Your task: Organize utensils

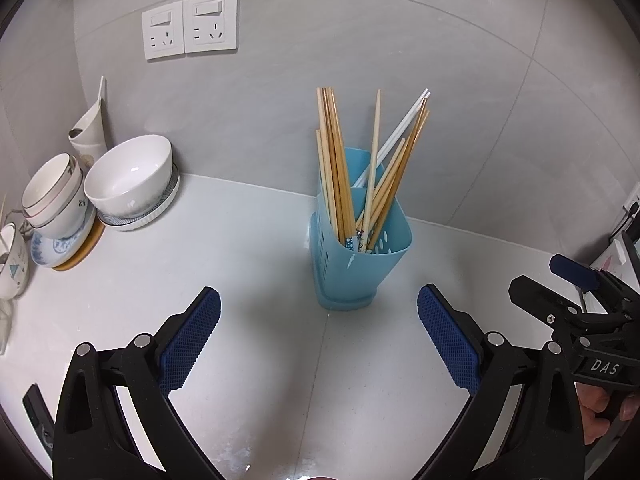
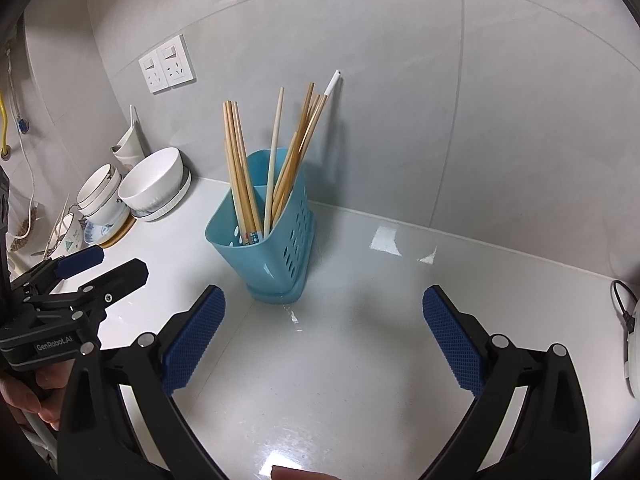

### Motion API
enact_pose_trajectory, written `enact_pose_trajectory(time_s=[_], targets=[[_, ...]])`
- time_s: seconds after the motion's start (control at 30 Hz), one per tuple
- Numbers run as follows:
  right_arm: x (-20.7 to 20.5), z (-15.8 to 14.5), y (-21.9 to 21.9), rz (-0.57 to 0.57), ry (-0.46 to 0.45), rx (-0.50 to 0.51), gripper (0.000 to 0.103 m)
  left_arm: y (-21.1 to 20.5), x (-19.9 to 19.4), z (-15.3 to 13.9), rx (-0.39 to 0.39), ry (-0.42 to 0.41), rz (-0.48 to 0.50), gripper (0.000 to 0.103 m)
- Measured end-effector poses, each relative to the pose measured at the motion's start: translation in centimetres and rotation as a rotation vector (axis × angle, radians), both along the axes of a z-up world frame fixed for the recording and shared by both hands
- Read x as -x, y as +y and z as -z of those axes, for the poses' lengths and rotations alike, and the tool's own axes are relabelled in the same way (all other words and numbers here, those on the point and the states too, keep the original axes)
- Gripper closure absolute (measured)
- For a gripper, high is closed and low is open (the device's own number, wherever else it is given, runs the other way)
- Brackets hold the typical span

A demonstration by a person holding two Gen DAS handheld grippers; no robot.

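Holder (image 1: 358, 248) — blue plastic, two compartments, standing upright on the white counter (image 1: 240, 240) close to the grey tiled wall, at 12 o'clock of the left gripper (image 1: 319, 336). Chopsticks (image 1: 336, 160) stand in it: one tight wooden bundle in the left compartment, a looser leaning fan in the other, with one white pair (image 1: 404, 132) tilted toward 1 o'clock.

Left gripper: jaws spread wide, nothing between the pads, well short of the holder. Right gripper (image 2: 324, 338): same, wide apart and empty, holder at its 11 o'clock.

Step, as judged: no loose utensil lies on the counter in either view, so this looks like either the very start of a sort or the end of one; cannot tell which. If sorting remains, the next move calls for one gripper to come down over the upper ends of the sticks and close on a single pair, while the other steadies the holder — it is light and tall, likely to tip.

View differences: the left wrist camera shows the stacked bowls (image 1: 132, 184) at 10 o'clock more closely, and the right gripper's side at 3 o'clock. The right wrist camera alone shows the holder's slotted side wall, a yellow hose (image 2: 5, 128) at 9 o'clock, and a white object with a cable (image 2: 632, 344) at 3 o'clock.
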State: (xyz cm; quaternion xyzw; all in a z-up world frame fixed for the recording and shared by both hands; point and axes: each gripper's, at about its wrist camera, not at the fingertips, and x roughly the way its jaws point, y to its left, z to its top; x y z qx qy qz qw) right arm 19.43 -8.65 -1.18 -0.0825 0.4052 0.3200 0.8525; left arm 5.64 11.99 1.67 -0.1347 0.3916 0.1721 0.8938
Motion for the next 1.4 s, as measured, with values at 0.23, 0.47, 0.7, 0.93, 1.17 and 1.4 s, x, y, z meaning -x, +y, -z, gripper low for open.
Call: enact_pose_trajectory(time_s=[0.23,0.47,0.7,0.93,1.17,1.4], targets=[[-0.02,0.02,-0.02,0.006,-0.002,0.004,0.008,-0.11,-0.01,-0.11,0.0,-0.007,0.005,0.006],[0.07,-0.16,-0.36,0.022,0.0,-0.005,0.008,-0.2,-0.1,-0.23,-0.005,-0.001,0.005,0.006],[0.04,-0.28,-0.61,0.029,0.002,-0.004,0.008,-0.33,-0.21,-0.1,-0.012,0.003,0.005,0.006],[0.09,-0.26,-0.62,0.031,0.007,-0.005,0.008,-0.37,-0.42,0.06,-0.012,0.012,0.012,0.006],[0.01,-0.14,-0.58,0.032,0.012,-0.003,0.008,-0.31,-0.6,0.24,-0.018,0.017,0.011,0.006],[-0.08,0.03,-0.59,0.034,0.019,-0.003,0.008,-0.12,-0.37,0.16,-0.011,0.003,0.003,0.006]])
